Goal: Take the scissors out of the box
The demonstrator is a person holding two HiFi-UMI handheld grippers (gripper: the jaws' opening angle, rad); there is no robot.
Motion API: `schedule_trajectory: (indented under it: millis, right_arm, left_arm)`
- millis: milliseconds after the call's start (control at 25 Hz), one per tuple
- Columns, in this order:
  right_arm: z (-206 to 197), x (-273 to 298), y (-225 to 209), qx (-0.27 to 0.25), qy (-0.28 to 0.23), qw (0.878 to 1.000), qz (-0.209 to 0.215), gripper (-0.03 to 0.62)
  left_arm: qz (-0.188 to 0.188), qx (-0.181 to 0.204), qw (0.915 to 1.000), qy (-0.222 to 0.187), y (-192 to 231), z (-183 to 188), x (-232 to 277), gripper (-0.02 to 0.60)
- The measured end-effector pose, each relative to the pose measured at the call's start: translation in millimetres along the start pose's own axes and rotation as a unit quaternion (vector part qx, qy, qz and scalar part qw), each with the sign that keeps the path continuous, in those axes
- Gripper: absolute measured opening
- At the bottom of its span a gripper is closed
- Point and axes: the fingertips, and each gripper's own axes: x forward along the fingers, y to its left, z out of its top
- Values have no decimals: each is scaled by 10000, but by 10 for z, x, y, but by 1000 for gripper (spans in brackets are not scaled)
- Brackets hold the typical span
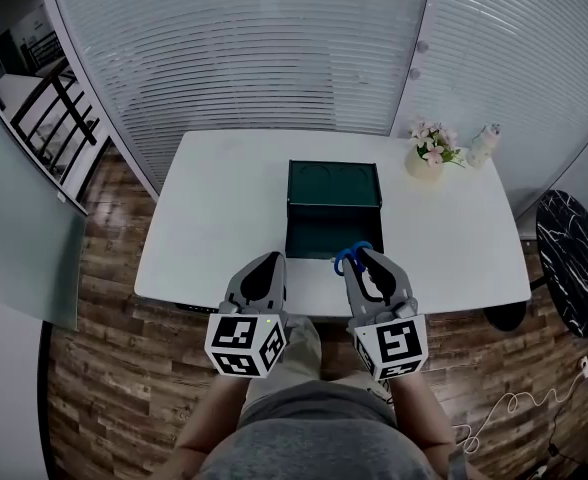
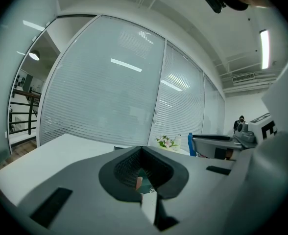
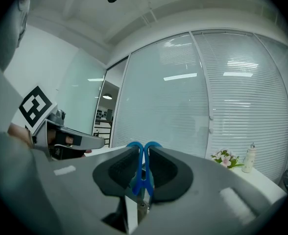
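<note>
Right gripper fingers clamp blue scissors at the green box's near edge; left gripper fingers closed, empty; thin handle grip could slip.

The scissors have bright blue handles. The box is dark green, the counter plain white. The left gripper and right gripper are grey, with black-and-white square markers. Pink flowers fill a cream pot. The floor is brown wood planks.

White table, wood floor, blinds
</note>
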Motion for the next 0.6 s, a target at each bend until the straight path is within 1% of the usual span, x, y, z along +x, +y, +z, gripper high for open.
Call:
schedule_trajectory:
  millis: [200,600]
  right_arm:
    - [15,45,-12,46,36,9999,86,78]
    - [49,99,-64,89,-34,9999,82,78]
  left_arm:
    - [-22,25,10000,14,-23,28,57,5]
    - [-20,47,10000,26,-52,50,121,5]
